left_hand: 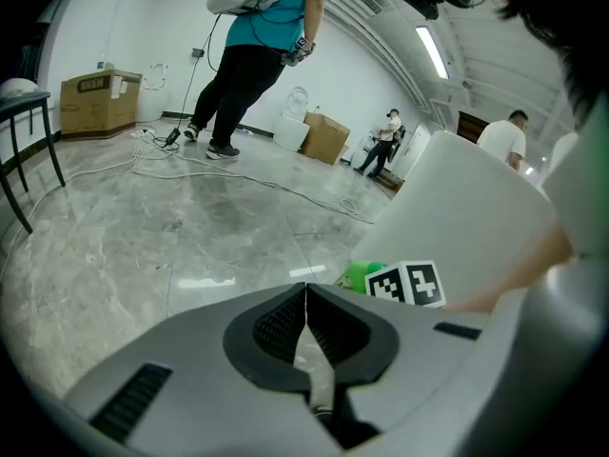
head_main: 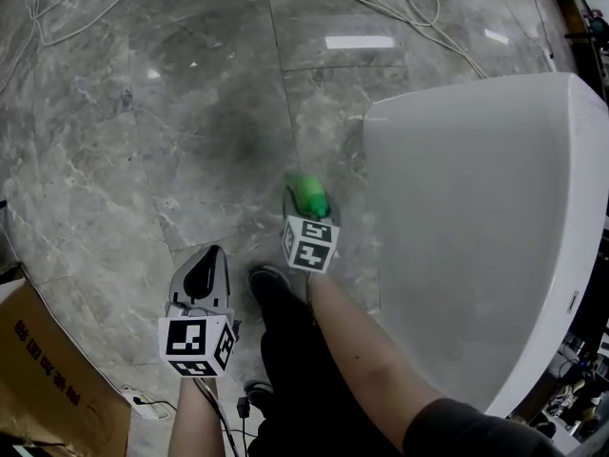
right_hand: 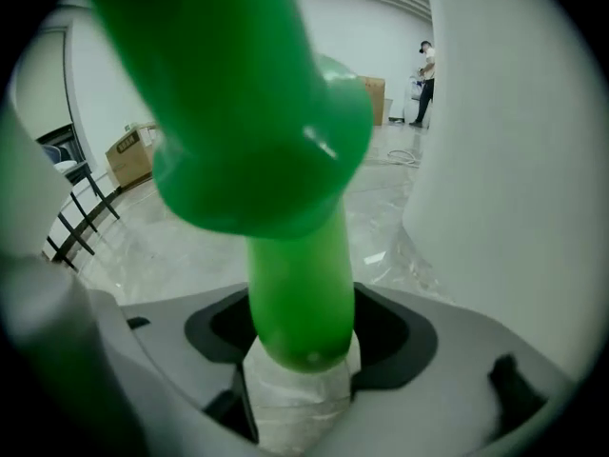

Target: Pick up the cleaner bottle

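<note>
Right gripper view tells you most of it: the right gripper (right_hand: 303,336) has its jaws clamped on the narrow green stem of the cleaner bottle (right_hand: 257,131). They're only as far apart as that stem is thick, and the fat green part of the bottle bulges up and fills the top of the picture. So I'd say the grab itself is done and we're at the lifting part. I honestly can't tell from any angle whether the bottom of the bottle is off the marble floor (head_main: 143,141) yet. From the head view the bottle (head_main: 307,191) is a green blob poking out just past the right gripper (head_main: 306,219), low down and right beside the big white rounded fixture (head_main: 476,217) (a tub or something like it, can't say for sure). My guess for the next move is a straight pull upward with the squeeze held firm, since that stem looks smooth and glossy and could slide through the pads, and a slight drift away from the white fixture so the bottle doesn't knock against it. The left gripper (left_hand: 306,303) isn't doing anything here. Its jaws are pressed together with nothing between them, and it hangs off to the left, well apart from the bottle, above bare floor. There's a cardboard box (head_main: 38,379) down in the corner too, nowhere near the action.
</note>
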A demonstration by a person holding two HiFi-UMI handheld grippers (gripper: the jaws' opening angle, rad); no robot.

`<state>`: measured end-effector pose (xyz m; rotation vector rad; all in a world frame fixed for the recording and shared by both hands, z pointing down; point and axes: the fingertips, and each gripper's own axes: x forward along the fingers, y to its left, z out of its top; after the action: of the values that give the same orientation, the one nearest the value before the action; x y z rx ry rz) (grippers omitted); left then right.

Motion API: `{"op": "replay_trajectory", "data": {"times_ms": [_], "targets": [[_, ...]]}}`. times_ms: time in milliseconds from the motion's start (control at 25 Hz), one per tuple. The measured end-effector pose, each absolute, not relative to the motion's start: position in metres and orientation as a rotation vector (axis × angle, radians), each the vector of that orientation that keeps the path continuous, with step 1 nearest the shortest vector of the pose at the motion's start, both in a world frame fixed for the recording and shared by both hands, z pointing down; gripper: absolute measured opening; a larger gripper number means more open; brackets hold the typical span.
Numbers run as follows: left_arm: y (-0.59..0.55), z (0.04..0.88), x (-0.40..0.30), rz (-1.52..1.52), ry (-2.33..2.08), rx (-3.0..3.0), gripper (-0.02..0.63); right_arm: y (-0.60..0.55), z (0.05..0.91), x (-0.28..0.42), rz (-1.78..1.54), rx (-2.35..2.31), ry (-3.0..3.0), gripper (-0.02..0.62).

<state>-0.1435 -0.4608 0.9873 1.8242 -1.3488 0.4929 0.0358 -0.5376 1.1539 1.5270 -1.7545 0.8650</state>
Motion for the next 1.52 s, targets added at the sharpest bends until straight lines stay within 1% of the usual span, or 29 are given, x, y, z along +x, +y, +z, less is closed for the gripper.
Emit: {"op": "replay_trajectory", "data": {"times_ms": [200,280,320,480,680,920,1080,1240,1400,1520], "targets": [[-0.457,0.998,-0.14,0.479,-1.336,1.842,0.015,-0.545,1.167,0.043,0.846,1.571,-1.767,0.287],[-0.457,1.001,-0.139,0.464,-1.334,1.844,0.015,-0.552,1.168,0.041,0.821,1.572,-1.795,0.262],[-0.458,1.002,-0.138,0.459,-1.329,1.847,0.015,-0.555,1.168,0.04,0.808,1.567,-1.806,0.214],[-0.456,1.009,-0.134,0.463,-1.303,1.855,0.015,-0.563,1.17,0.042,0.848,1.55,-1.813,0.201],[-0.459,1.01,-0.132,0.453,-1.296,1.844,0.015,-0.564,1.169,0.048,1.247,1.572,-1.841,0.195],[-0.464,1.002,-0.127,0.451,-1.291,1.868,0.015,-0.565,1.144,0.032,1.663,1.664,-1.967,0.192],[-0.463,0.989,-0.126,0.443,-1.3,1.865,0.015,-0.571,1.102,0.01,1.83,1.617,-2.121,0.192],[-0.464,0.96,-0.127,0.42,-1.312,1.879,0.015,-0.585,1.032,-0.009,1.911,1.537,-2.284,0.192],[-0.466,0.908,-0.132,0.364,-1.351,1.883,0.015,-0.581,0.954,-0.02,1.988,1.474,-2.353,0.192],[-0.47,0.851,-0.139,0.304,-1.396,1.897,0.015,-0.576,0.885,-0.025,2.01,1.418,-2.411,0.192]]}}
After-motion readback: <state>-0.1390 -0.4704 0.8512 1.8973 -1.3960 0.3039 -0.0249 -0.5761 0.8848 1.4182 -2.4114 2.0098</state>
